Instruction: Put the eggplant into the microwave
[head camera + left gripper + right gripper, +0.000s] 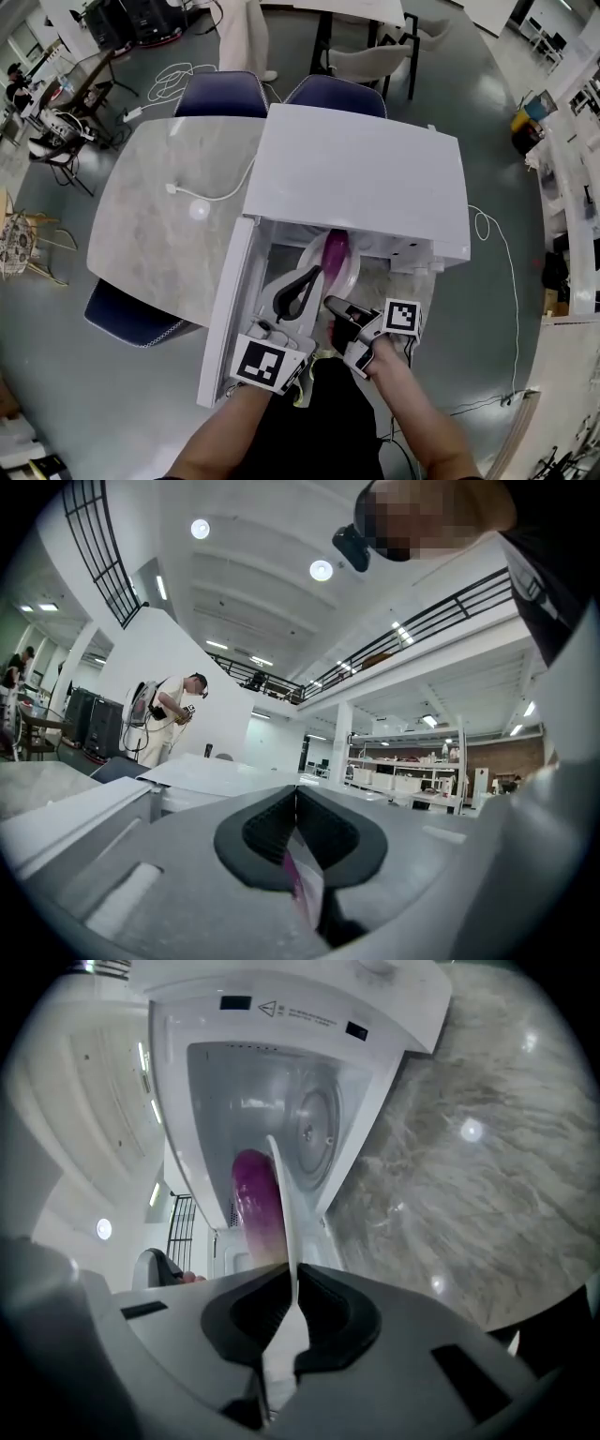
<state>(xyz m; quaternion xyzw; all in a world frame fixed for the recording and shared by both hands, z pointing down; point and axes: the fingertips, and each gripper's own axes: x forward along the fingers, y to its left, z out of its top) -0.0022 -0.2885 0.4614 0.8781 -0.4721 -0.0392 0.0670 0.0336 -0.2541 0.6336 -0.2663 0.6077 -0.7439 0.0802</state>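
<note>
A purple eggplant (336, 255) lies on a white plate (353, 269) at the mouth of the white microwave (356, 178), whose door (230, 309) hangs open to the left. Both grippers hold the plate's near rim. My left gripper (302, 292) is shut on the rim (305, 883), its jaws (296, 827) closed tight. My right gripper (333, 305) is shut on the plate (286, 1232) too. In the right gripper view the eggplant (253, 1194) sits just ahead of the jaws (292, 1302), with the microwave's cavity (272, 1091) behind it.
The microwave stands on a marble table (159, 216) with a white cable and puck (199, 208) left of it. Blue chairs (220, 94) stand behind the table. A person (169, 719) stands far off in the left gripper view.
</note>
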